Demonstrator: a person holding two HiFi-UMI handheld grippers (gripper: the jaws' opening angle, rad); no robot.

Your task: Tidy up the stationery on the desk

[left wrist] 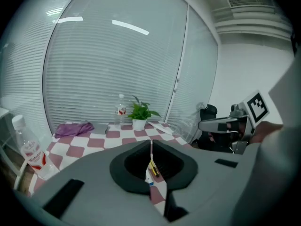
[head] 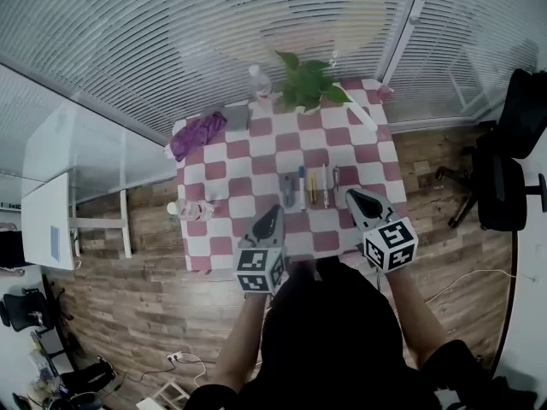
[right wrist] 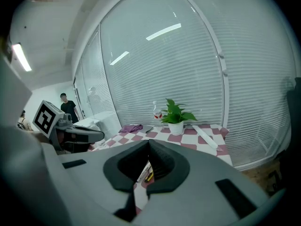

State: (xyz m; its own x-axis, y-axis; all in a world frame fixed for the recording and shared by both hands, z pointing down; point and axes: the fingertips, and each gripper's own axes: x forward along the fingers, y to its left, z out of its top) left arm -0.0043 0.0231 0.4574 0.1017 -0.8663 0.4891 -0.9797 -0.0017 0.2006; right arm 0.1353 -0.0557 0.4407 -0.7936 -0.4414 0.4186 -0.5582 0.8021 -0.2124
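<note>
Your left gripper [head: 272, 215], lower centre-left of the head view, has its jaws pressed together with nothing between them. Just up and to its right, the row of pens [head: 312, 186] lies mid-frame on the checkered table [head: 256, 156]. Right of the pens, your right gripper [head: 354, 198] is likewise closed and empty.

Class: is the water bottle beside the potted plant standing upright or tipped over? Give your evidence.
Upright. The bottle stands on its base, cap uppermost, beside the potted plant on the checked table.
</note>
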